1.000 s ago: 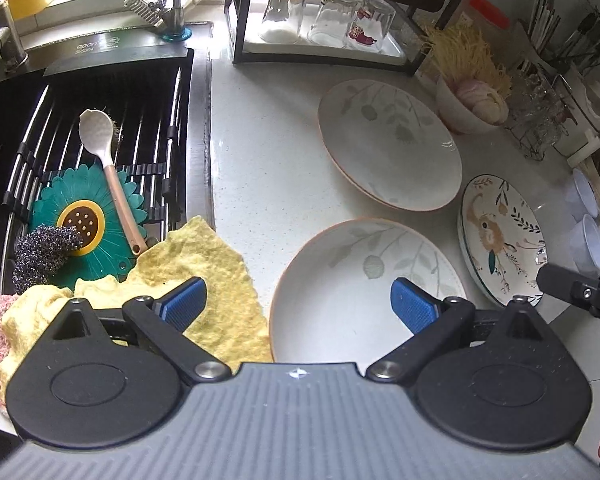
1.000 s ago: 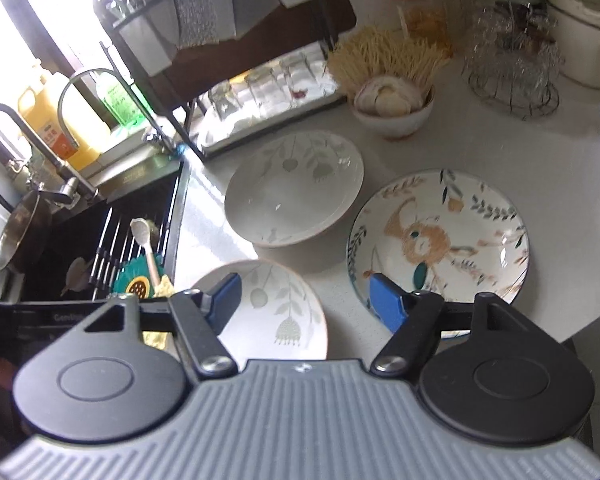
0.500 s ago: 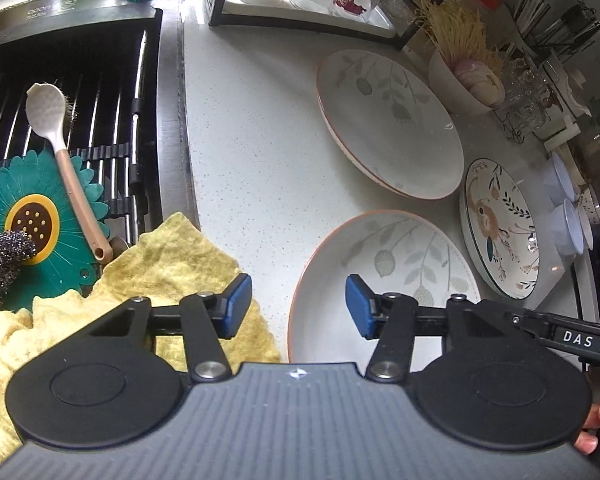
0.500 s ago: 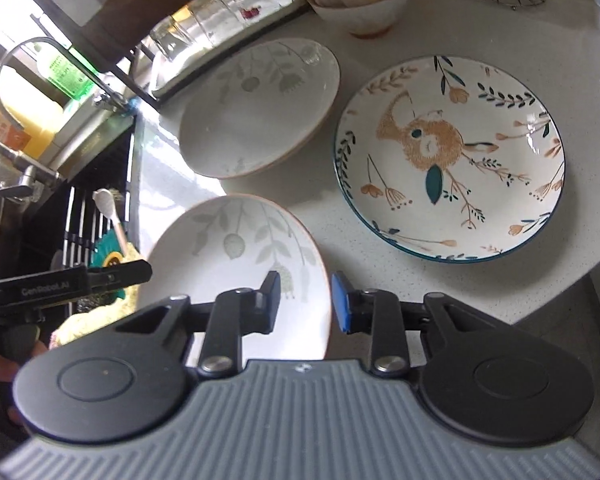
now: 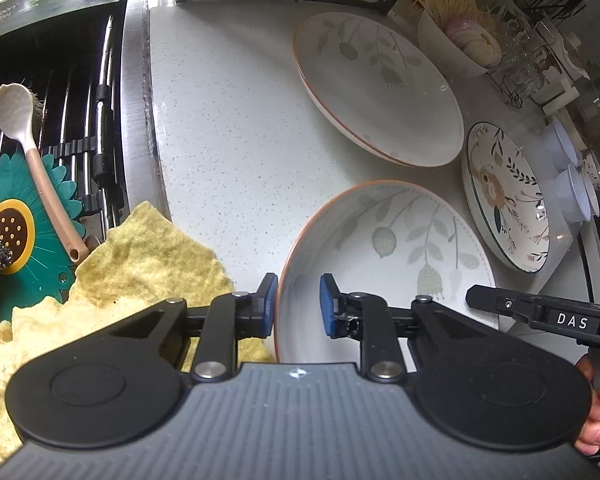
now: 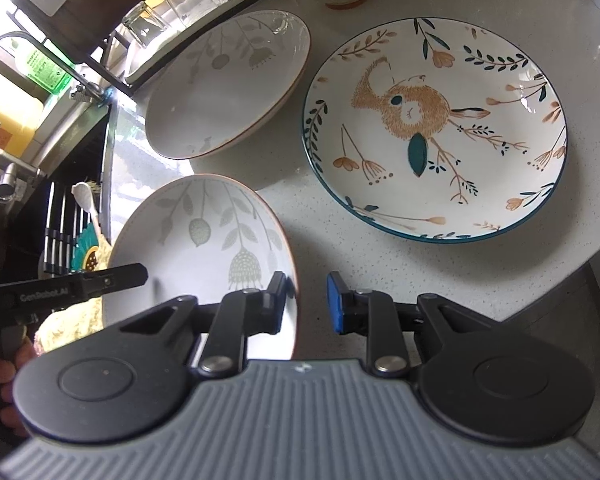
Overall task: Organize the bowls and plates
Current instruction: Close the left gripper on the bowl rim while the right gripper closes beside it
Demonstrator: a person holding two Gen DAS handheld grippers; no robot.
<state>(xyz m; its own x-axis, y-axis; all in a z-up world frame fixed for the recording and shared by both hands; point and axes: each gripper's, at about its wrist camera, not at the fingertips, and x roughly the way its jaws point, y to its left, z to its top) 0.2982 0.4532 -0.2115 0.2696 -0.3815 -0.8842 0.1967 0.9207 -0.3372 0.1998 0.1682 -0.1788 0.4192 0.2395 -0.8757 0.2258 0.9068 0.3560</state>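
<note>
Both grippers have just been closing on the near plate (image 5: 388,248). The left gripper (image 5: 298,305) and right gripper (image 6: 306,302) straddle opposite rims, jaws not fully pressed.

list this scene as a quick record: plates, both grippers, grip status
near leaf plate: on the counter, rim between both grippers' fingers
left gripper: fingers have just been closing, astride the rim beside the yellow cloth, gap showing
right gripper: fingers have just been closing, astride the opposite rim, gap showing
far leaf plate: apart, behind the near one
rabbit plate: apart, untouched
grip status: no pinch visible yet
</note>
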